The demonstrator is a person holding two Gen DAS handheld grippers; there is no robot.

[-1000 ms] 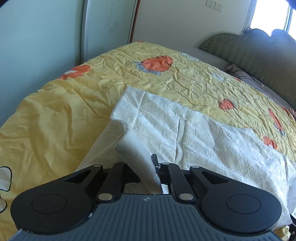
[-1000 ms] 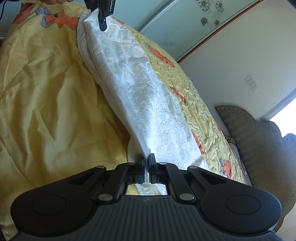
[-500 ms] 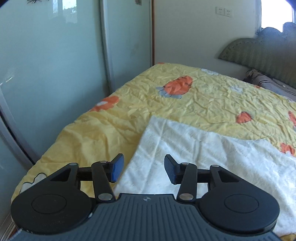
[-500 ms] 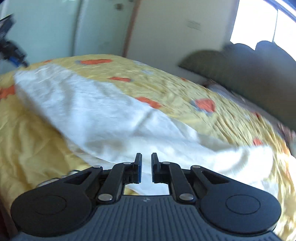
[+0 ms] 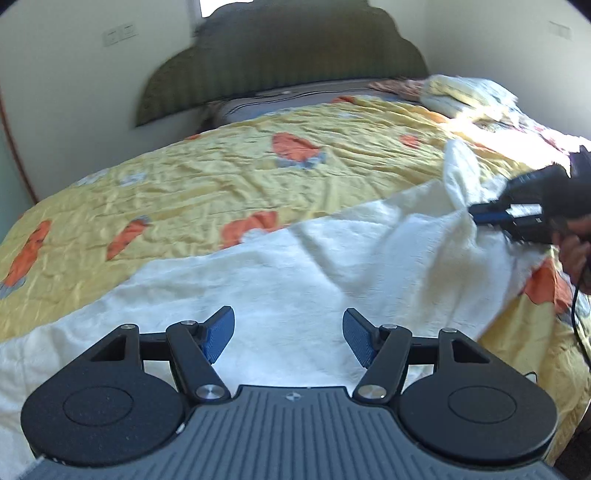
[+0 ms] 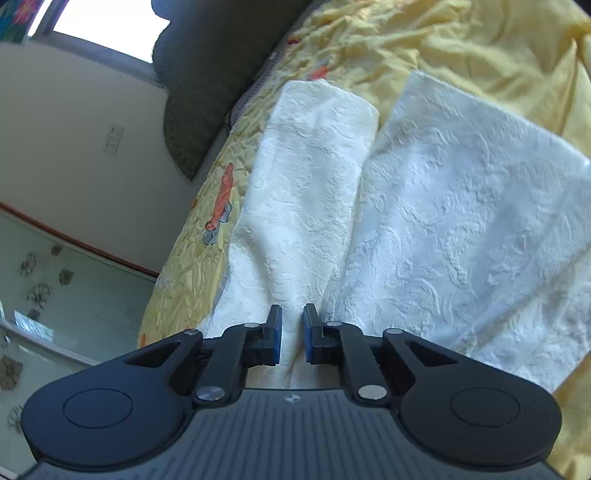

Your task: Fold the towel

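Yellow bedspread [image 5: 207,192] carries the towel [image 5: 295,280]: left tool [image 5: 289,338] spread empty, right tool [image 6: 291,334] pinching towel.

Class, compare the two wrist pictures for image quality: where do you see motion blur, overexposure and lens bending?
Left wrist view: the headboard and quilt are smeared by motion, sunlight washes out the far right of the bed, and the bed bulges from the fisheye. Right wrist view: the towel weave is fairly crisp, the window is blown out white, and the walls curve.
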